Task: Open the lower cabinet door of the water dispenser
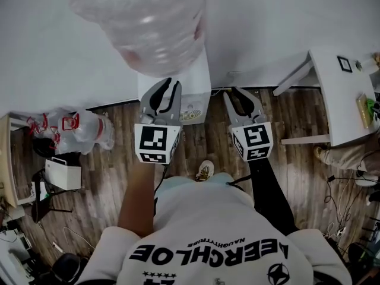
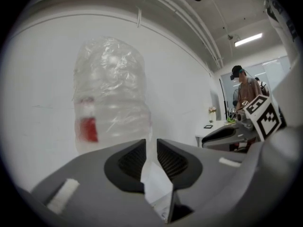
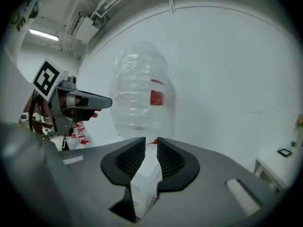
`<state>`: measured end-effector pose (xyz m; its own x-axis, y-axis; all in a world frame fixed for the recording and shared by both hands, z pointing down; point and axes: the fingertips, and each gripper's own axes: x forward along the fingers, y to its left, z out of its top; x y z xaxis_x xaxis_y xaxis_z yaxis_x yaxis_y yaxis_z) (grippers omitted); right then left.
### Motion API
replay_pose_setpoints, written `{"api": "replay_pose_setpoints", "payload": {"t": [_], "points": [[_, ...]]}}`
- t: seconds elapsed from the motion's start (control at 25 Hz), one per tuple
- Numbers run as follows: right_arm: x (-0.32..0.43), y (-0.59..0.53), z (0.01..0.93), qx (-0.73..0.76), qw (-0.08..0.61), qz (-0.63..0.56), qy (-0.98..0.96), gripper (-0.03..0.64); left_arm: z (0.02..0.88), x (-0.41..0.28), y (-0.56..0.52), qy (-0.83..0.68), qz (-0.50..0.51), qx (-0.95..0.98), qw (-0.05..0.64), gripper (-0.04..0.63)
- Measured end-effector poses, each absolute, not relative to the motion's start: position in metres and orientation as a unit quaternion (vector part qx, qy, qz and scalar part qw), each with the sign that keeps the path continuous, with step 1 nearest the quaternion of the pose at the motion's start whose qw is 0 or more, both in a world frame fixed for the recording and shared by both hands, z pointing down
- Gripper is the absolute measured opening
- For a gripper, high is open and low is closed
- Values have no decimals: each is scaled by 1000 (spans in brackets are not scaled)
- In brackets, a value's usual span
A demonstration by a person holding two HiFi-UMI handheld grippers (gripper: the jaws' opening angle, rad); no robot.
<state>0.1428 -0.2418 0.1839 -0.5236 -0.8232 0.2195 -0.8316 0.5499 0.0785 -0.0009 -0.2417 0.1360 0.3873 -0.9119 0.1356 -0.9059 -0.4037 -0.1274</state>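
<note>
- Top centre of frame: water dispenser point(image 1: 199, 82); lower door hidden;
- probably a light, stiff panel; hook its free edge;
- left gripper point(image 1: 168, 85), right gripper point(image 1: 236, 94): jaws narrowly apart, empty

You stood in a lab-like workroom: water dispenser point(image 1: 199, 79) at a white wall point(image 1: 267, 22), white table point(image 1: 344, 94), cables point(image 1: 341, 200) on wood floor point(image 1: 297, 177).

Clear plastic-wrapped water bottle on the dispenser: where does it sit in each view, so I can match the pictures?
Head view: the large clear plastic-wrapped water bottle fills the top centre, seen from above.
Left gripper view: left of centre, upright against the wall.
Right gripper view: near the centre, upright.
Shared landmark: the white box-shaped water dispenser directly under the bottle in all three views.
</note>
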Motion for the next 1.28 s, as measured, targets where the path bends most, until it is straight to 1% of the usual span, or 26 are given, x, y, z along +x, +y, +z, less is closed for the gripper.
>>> {"api": "replay_pose_setpoints", "payload": {"t": [0.32,0.52,0.92,1.12,1.28], "points": [[140,-246,189,453,116,21,-884,75,135,17,-256,541,-91,-836,20,75],[137,-245,192,451,114,27,-885,75,128,20,-248,532,-82,-842,34,75],[108,-245,199,467,118,42,-875,75,134,-21,-236,530,-99,-842,32,75],[90,-240,198,485,133,38,-863,75,139,-37,-233,504,-96,-858,25,75],[76,-236,196,501,145,30,-853,75,136,-40,-230,473,-95,-875,36,75]]}}
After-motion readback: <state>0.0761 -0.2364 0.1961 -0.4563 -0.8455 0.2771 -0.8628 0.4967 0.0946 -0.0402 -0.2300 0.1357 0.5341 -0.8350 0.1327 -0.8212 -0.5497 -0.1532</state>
